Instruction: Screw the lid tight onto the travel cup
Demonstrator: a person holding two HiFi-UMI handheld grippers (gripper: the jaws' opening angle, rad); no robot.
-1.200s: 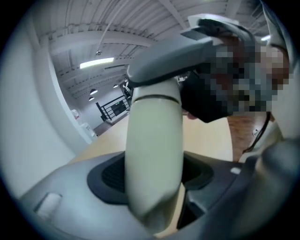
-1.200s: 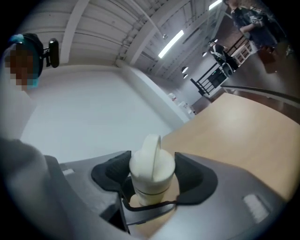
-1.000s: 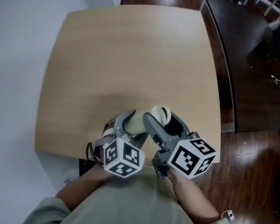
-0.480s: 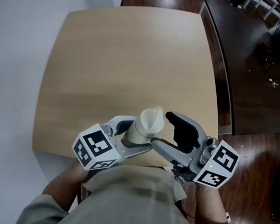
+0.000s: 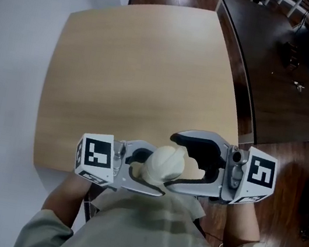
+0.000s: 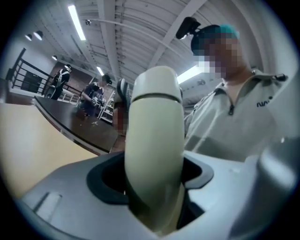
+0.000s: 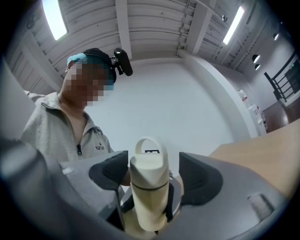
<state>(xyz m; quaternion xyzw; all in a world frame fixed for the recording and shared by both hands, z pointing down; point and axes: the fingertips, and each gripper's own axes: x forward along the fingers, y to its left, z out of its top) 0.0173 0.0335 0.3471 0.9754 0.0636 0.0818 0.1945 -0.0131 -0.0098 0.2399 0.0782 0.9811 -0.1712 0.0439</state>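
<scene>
A cream travel cup (image 5: pixel 164 164) with its rounded lid (image 7: pixel 149 161) on top is held off the table, near my chest, lid end toward the head camera. My left gripper (image 5: pixel 145 168) is shut on the cup's body; in the left gripper view the cup (image 6: pixel 154 154) fills the gap between the jaws (image 6: pixel 152 183). My right gripper (image 5: pixel 173 159) comes in from the right and stands open around the lid end. In the right gripper view its dark pads (image 7: pixel 201 178) sit apart from the lid on both sides (image 7: pixel 154 173).
The light wooden table (image 5: pixel 134 69) lies below and ahead, its near edge under the grippers. A dark table (image 5: pixel 270 69) stands at the right on dark wood floor. A white wall runs along the left. My grey sweater (image 5: pixel 147 231) is just beneath the cup.
Both grippers swung outward, the left cube leftward and the right cube rightward. The cup tipped so its lid faces the head camera. The right jaws spread away from the lid.
</scene>
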